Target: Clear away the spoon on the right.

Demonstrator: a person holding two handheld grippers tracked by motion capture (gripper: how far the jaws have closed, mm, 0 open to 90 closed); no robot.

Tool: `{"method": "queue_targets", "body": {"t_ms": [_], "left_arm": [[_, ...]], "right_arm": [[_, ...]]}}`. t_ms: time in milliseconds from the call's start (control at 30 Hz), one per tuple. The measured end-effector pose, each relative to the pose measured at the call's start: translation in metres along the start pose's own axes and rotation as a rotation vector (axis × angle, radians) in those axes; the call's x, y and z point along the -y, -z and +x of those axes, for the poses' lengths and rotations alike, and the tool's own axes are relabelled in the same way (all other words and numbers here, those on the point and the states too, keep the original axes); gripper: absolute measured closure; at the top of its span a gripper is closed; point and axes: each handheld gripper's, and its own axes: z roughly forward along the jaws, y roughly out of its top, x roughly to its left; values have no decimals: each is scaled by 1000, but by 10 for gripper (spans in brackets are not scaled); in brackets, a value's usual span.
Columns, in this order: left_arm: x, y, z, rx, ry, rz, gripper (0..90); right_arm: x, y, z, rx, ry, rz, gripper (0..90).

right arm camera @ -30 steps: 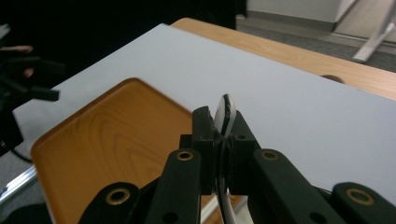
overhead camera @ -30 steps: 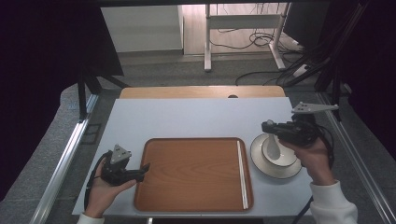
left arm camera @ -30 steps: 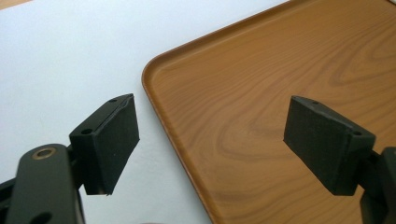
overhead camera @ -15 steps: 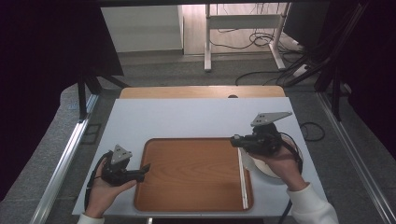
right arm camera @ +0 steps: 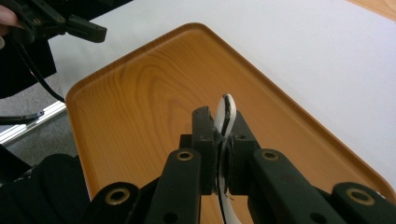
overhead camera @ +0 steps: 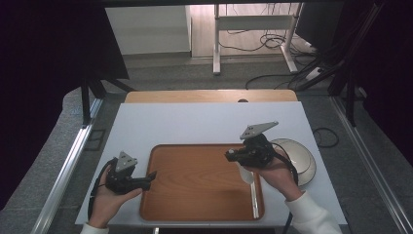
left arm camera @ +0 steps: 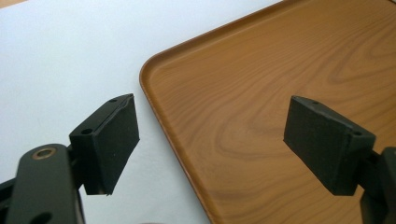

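High view, wooden tray (overhead camera: 195, 190) bare, right gripper (overhead camera: 233, 156) clamping white spoon (overhead camera: 247, 175)

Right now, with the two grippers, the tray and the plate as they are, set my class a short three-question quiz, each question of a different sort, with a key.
1. True or false: the left gripper is clamped on the edge of the wooden tray.
2. Multiple choice: where is the right gripper holding the white spoon?
A. over the plate
B. over the tray
C. beyond the table's far edge
3. Fill in the missing word: the white plate sits on the table to the ____ of the tray.

Key
1. False: its jaws stand wide apart with nothing between them.
2. B
3. right
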Motion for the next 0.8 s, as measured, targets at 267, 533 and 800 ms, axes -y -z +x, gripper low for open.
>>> {"method": "queue_targets", "body": {"t_ms": [267,533,800], "left_arm": [[0,-1,-1,3,-1,4,176],[1,-2,-1,7,-4,10,176],[1,-2,0,6,-3,10,176]], "right_arm": [[3,-23,4,6,17,71,849],[14,-56,7,-2,33,177,847],[20,-80,14,21,70,250,827]]}}
